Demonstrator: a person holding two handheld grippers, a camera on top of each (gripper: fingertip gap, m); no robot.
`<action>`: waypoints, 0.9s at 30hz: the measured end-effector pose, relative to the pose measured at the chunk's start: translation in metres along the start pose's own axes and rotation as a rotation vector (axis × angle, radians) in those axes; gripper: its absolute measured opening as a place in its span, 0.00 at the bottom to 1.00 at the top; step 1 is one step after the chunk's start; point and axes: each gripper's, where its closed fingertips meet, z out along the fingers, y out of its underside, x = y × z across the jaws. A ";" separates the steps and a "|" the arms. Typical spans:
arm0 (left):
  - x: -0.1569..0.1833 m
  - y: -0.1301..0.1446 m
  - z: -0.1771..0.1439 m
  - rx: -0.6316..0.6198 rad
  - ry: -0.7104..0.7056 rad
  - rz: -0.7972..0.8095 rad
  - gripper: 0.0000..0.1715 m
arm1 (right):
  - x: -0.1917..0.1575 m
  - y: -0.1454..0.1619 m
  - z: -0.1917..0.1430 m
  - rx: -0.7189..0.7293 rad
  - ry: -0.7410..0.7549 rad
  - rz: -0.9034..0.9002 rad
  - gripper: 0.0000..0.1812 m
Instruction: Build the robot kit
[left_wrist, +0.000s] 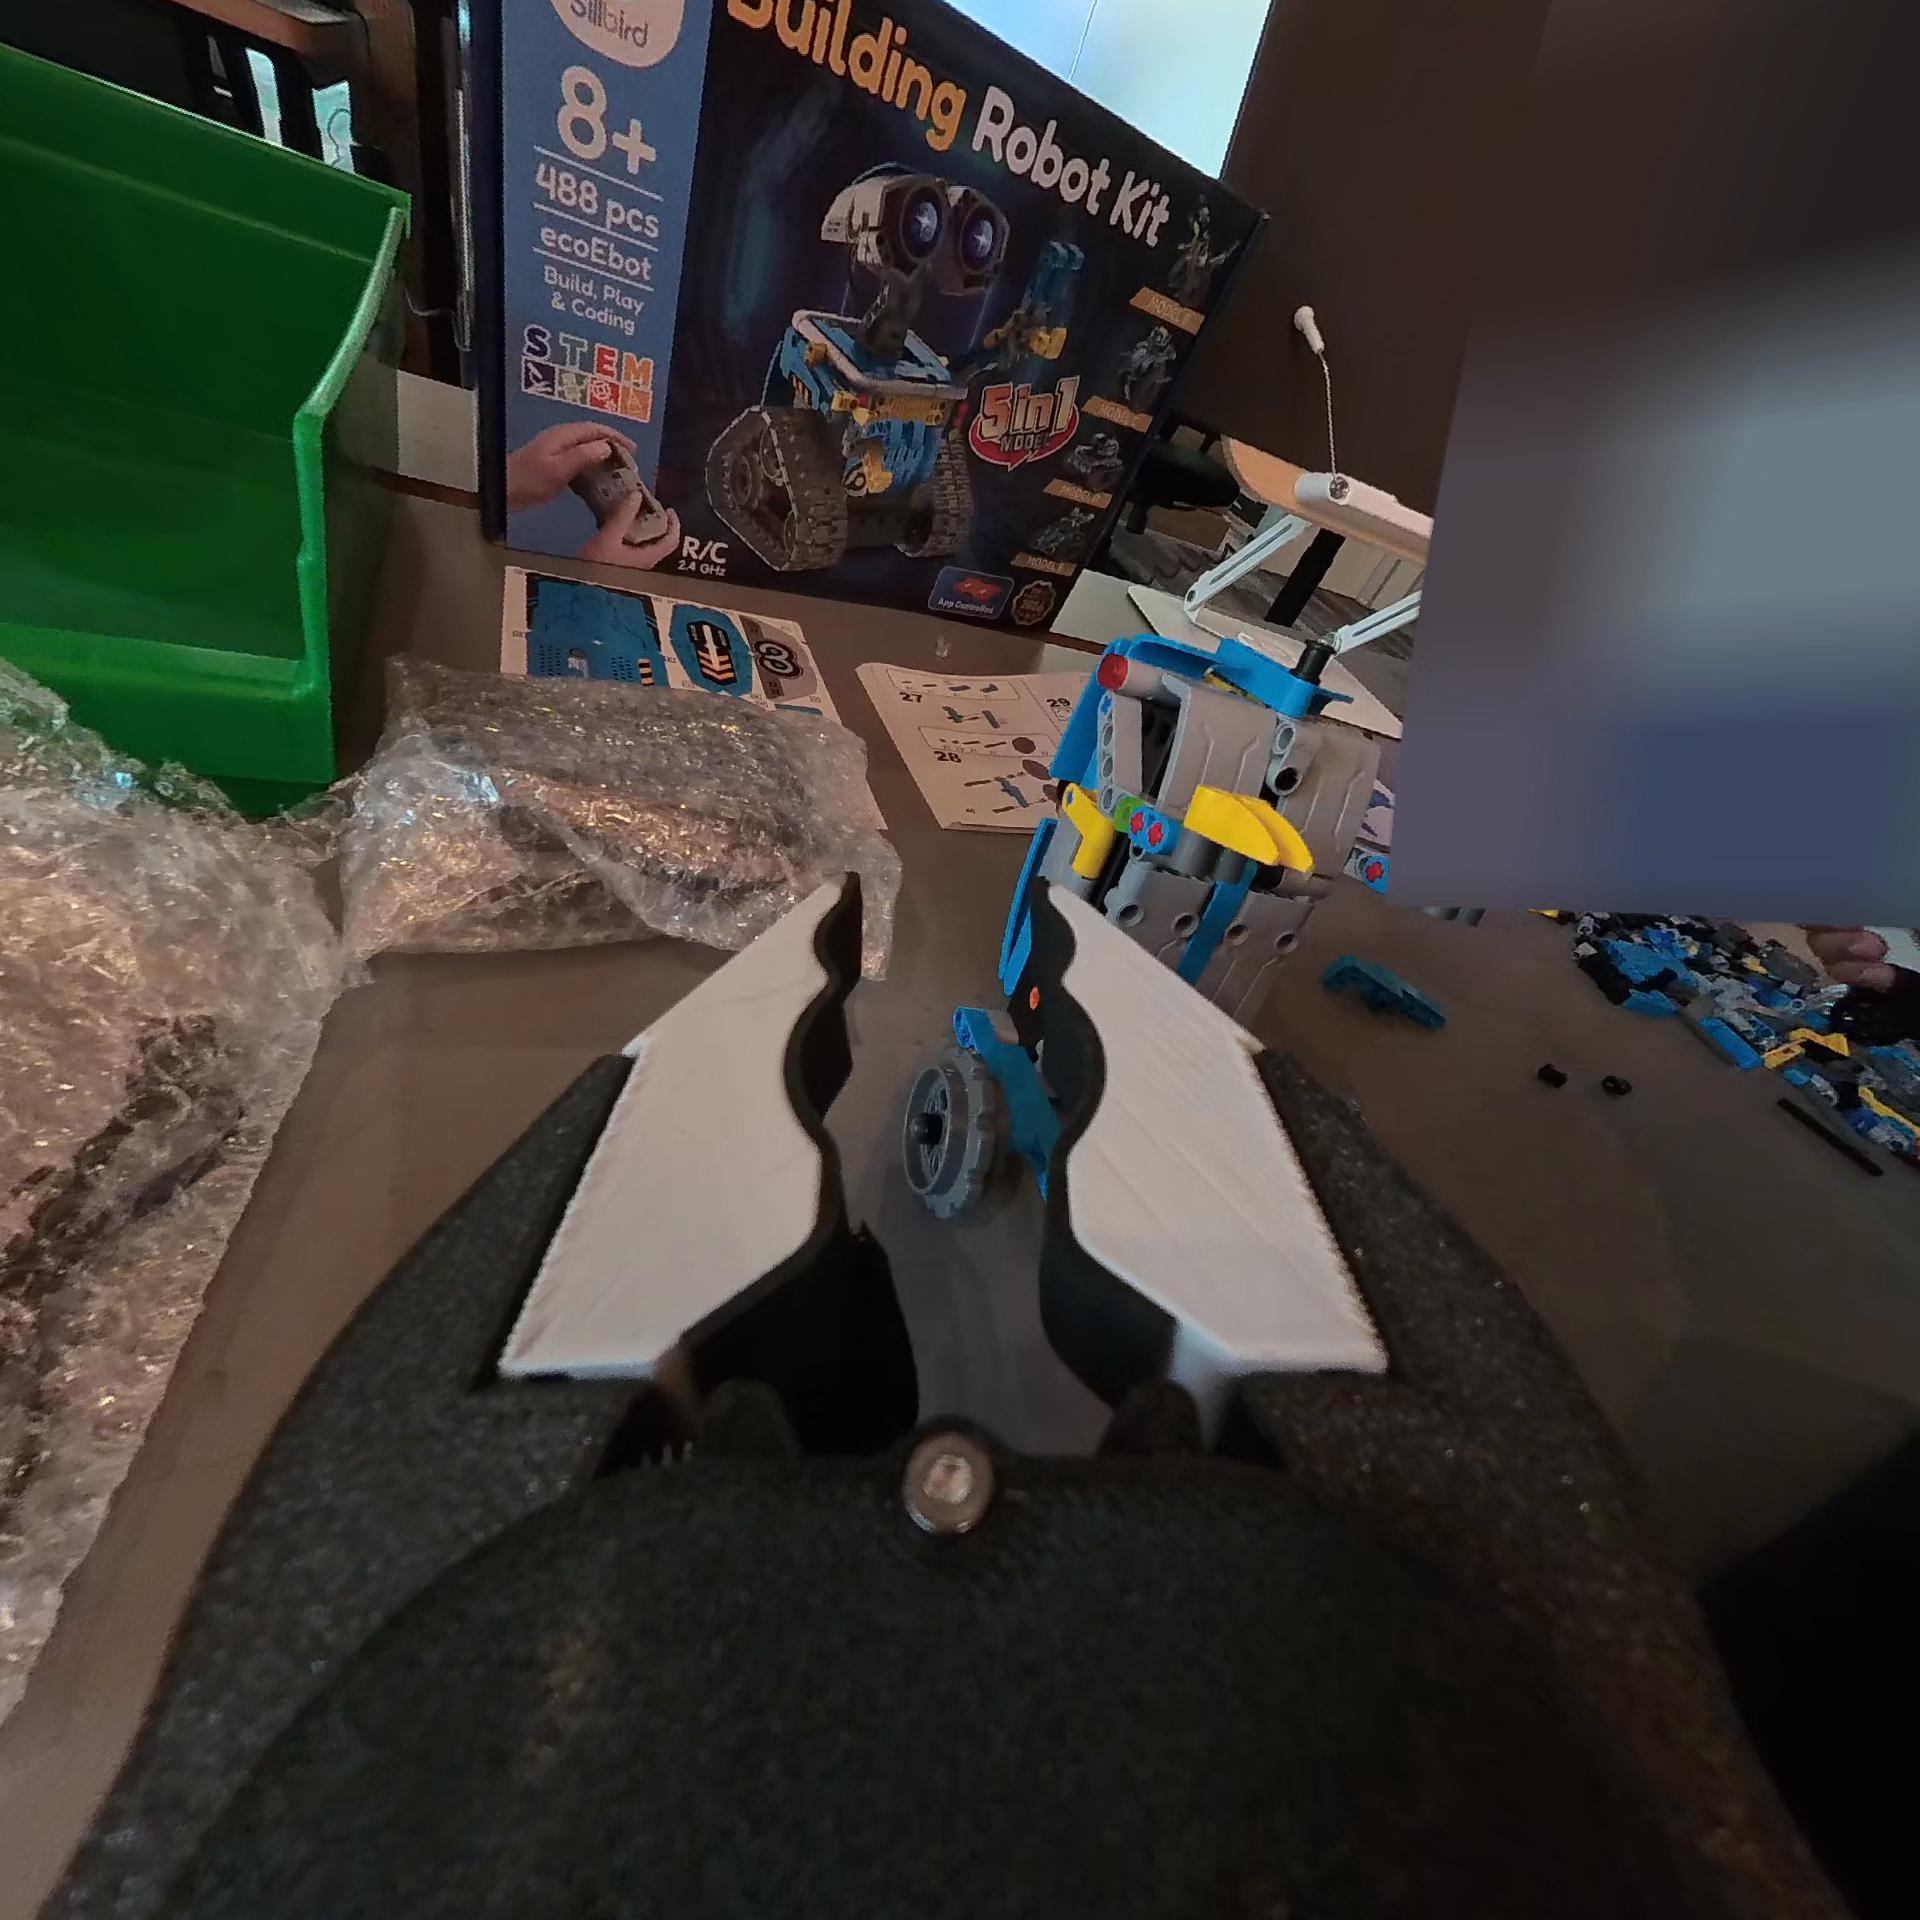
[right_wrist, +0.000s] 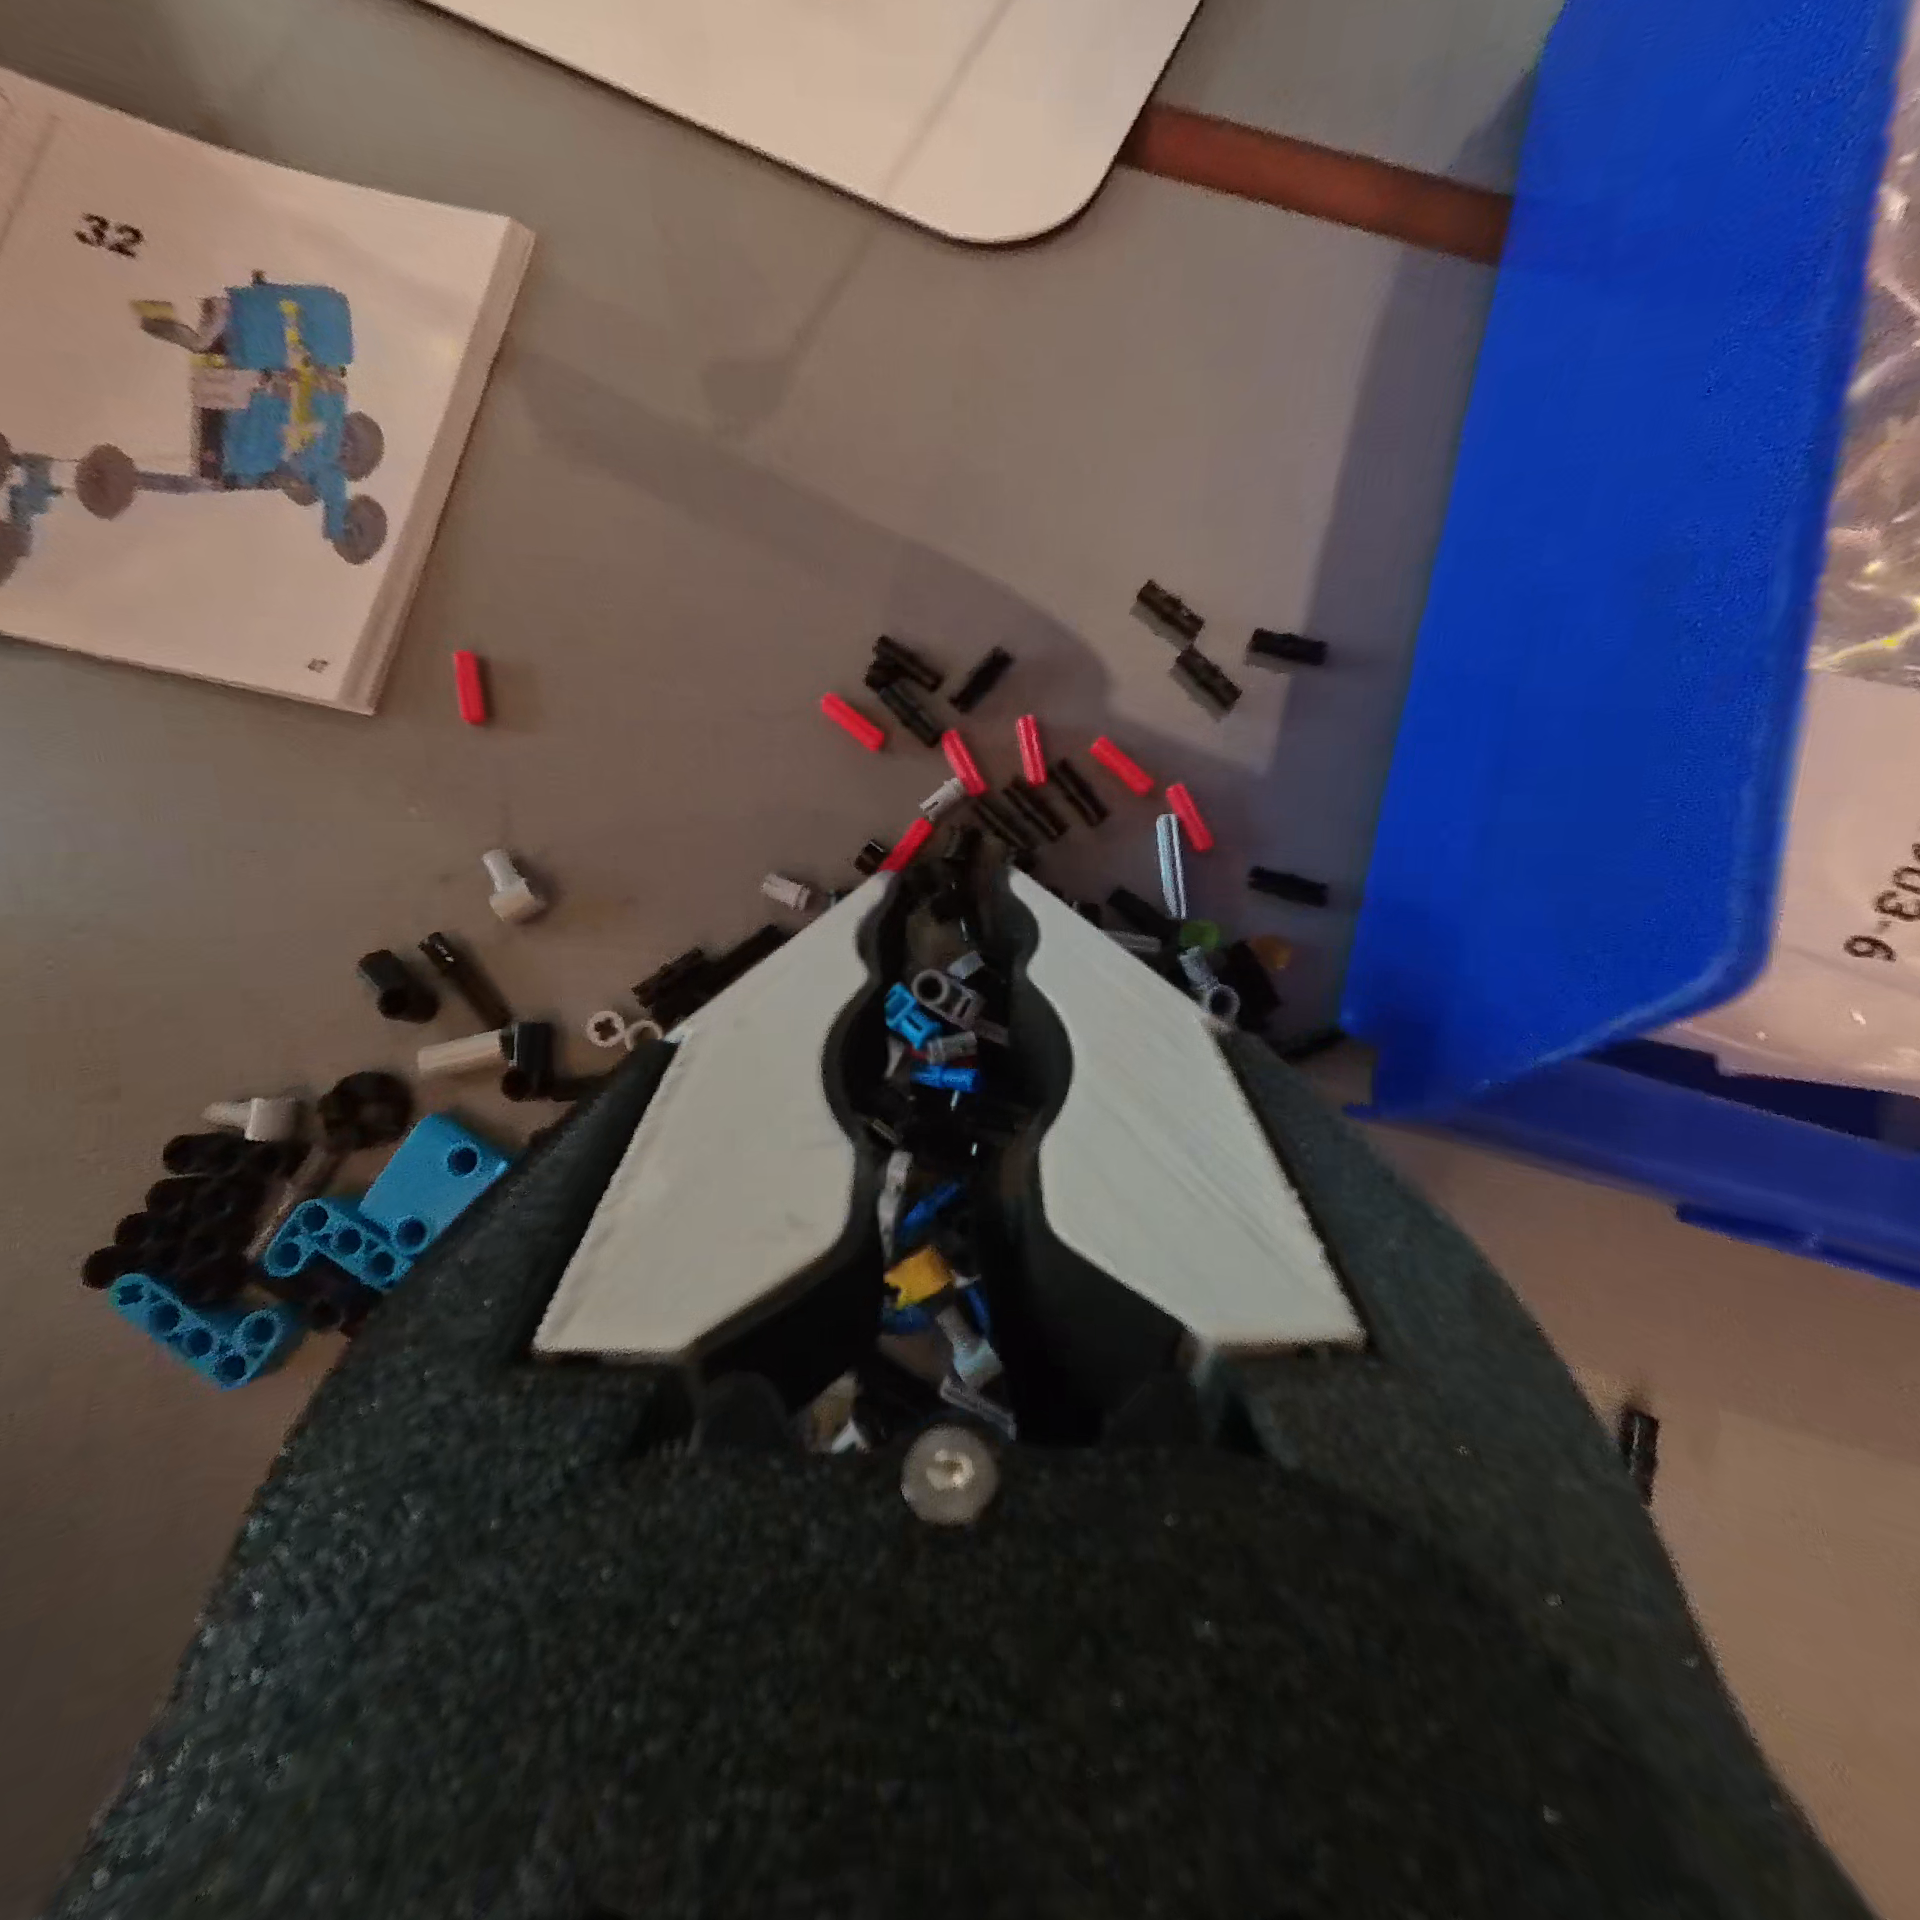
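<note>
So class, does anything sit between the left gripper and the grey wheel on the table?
Nothing visible does: the grey wheel lies on bare table inside the open left gripper, beside its right finger.

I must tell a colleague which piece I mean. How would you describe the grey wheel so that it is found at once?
Find the half-built blue and grey toy robot. In front of it the left gripper hangs open; the grey wheel lies between its fingers, the only round toothed piece there.

Crinkly clear bubble wrap (left_wrist: 582, 821), glossy green plastic bin (left_wrist: 208, 499), matt grey tabletop (left_wrist: 1455, 1299), paper booklet (right_wrist: 239, 416)
</note>
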 end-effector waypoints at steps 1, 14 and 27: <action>0.000 0.000 0.000 0.002 0.000 -0.001 0.18 | -0.002 0.001 0.002 -0.008 0.001 -0.016 0.09; -0.001 -0.001 -0.002 0.009 0.006 -0.019 0.18 | -0.018 0.002 0.018 -0.034 0.004 -0.092 0.03; -0.001 0.000 -0.001 0.002 0.002 -0.018 0.18 | -0.114 -0.007 -0.016 0.055 -0.397 -0.270 0.02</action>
